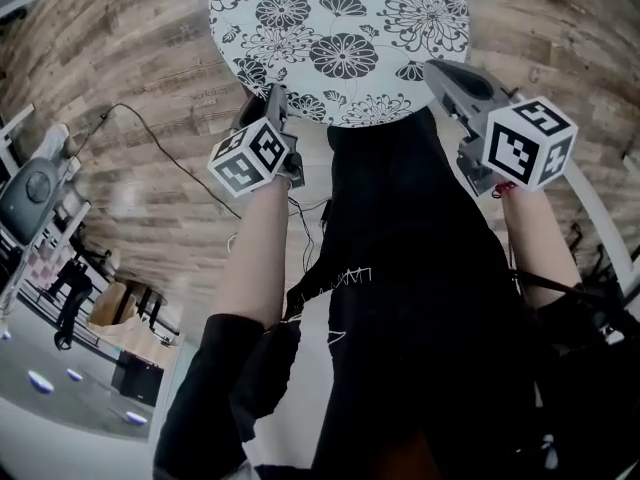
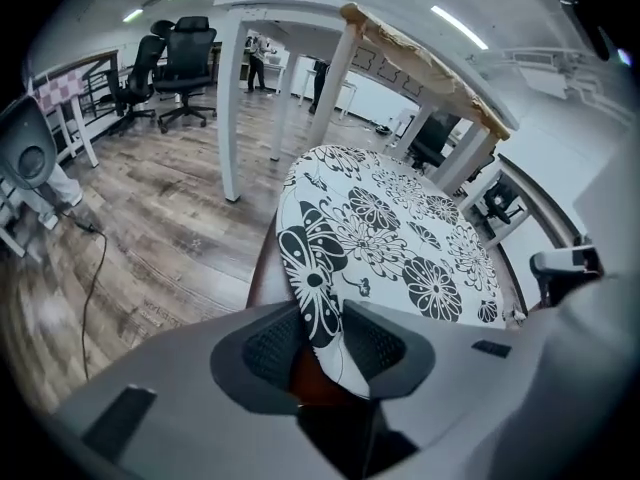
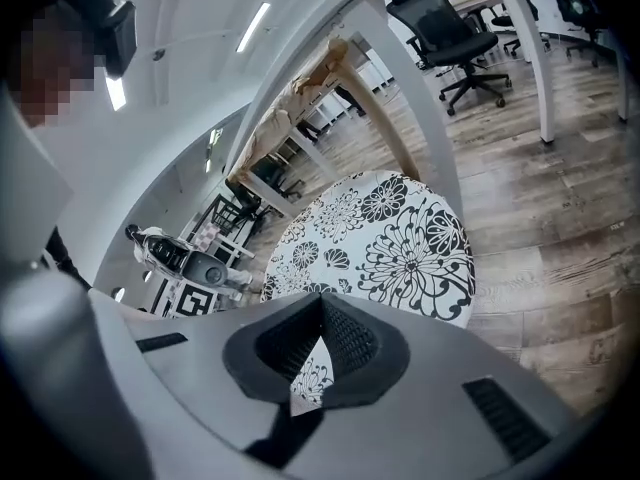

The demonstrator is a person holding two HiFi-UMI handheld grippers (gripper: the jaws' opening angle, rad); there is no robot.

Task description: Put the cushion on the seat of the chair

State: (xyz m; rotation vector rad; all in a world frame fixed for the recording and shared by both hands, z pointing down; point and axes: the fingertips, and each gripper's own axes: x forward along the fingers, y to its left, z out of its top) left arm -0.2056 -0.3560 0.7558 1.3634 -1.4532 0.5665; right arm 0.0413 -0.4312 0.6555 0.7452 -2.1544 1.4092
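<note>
The round floral cushion (image 1: pixel 340 43) lies at twelve o'clock ahead of me, apparently flat on the brown chair seat (image 2: pixel 262 273). My left gripper (image 2: pixel 322 338) is slack, jaws apart with the rim loose between them at the cushion's seven o'clock. My right gripper (image 3: pixel 320 308) pinches the rim at four o'clock. I judge the cushion light, soft and floppy, best gripped by its rim on opposite sides.

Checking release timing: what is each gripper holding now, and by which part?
Right gripper pinches the cushion by its near rim. Left gripper holds nothing: its jaws stand apart around that rim.
</note>
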